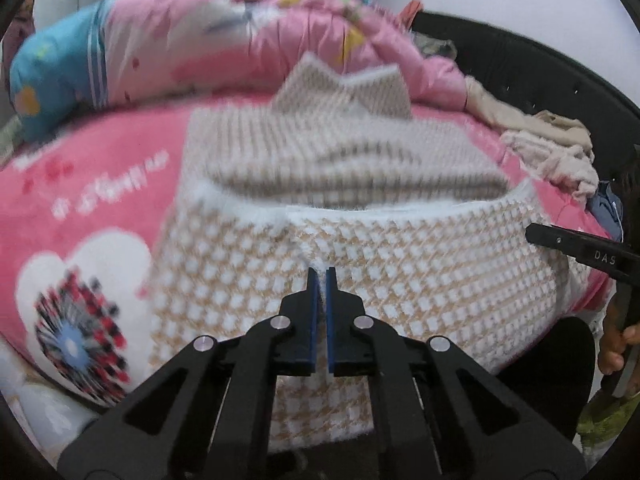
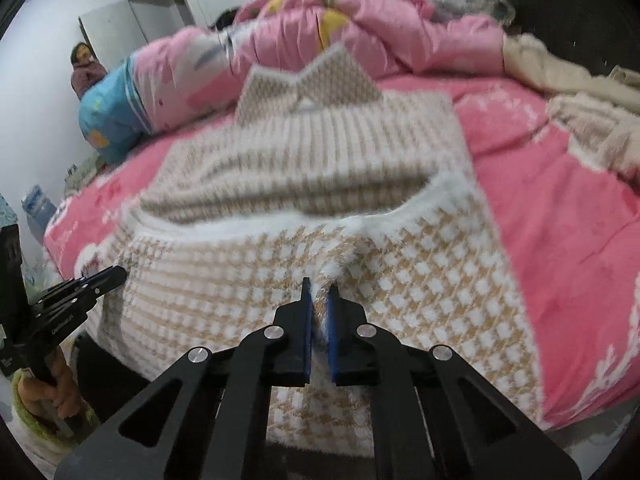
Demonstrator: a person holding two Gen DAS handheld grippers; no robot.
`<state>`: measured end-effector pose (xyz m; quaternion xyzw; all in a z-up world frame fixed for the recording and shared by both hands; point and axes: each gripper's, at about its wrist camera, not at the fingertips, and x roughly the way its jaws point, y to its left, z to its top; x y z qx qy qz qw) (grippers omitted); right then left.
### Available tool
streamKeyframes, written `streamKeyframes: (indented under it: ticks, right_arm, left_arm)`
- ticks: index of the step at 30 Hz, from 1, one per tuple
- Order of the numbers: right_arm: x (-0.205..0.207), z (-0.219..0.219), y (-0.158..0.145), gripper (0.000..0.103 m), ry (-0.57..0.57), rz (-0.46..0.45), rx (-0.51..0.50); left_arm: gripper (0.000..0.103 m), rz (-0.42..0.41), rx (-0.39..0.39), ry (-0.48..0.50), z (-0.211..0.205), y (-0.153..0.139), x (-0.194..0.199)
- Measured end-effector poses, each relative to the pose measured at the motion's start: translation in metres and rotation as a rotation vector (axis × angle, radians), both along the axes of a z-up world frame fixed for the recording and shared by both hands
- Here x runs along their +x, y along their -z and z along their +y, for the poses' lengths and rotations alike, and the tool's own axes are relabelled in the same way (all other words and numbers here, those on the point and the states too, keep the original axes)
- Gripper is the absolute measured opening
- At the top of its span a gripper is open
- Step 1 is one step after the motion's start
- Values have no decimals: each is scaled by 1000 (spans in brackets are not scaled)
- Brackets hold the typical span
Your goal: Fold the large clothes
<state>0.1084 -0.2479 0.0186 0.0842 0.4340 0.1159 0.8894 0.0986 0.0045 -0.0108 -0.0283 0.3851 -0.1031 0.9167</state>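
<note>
1. At far left a blue-and-pink pillow [image 1: 60,76] rests on the bed [image 1: 92,200], beside a rumpled pink quilt [image 1: 280,40].
2. The left gripper [image 1: 322,274] has its pads nearly shut, pinching a fold of the houndstooth sweater [image 1: 400,280] at its near edge.
3. The sweater lies mid-bed, its near part doubled over the ribbed far part.
4. The right gripper [image 2: 319,290] is clamped on a raised tuft of the sweater.
5. Beige clothes [image 2: 580,120] lie far right.
</note>
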Motion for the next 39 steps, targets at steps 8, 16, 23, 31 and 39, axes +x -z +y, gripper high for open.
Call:
streamKeyframes:
  ticks: [8,16,23,31,39]
  right_arm:
    - [38,11,18,6,7,-13,-83]
    - [39,-4,35,23,20,60,-45]
    - [11,18,12,41,-136,-22,44]
    - [37,29,62,47,-128,85,102]
    - [37,-19,41,47,48,54,-39]
  left_arm:
    - [3,13,68,-7,-5,9,36]
    - [10,89,4,-9,4,46,45]
    - [13,95,-94,6,15,47,44]
    - [54,75,-172,-113,56,36,54]
    - [41,121,-68,-155,52,50,63]
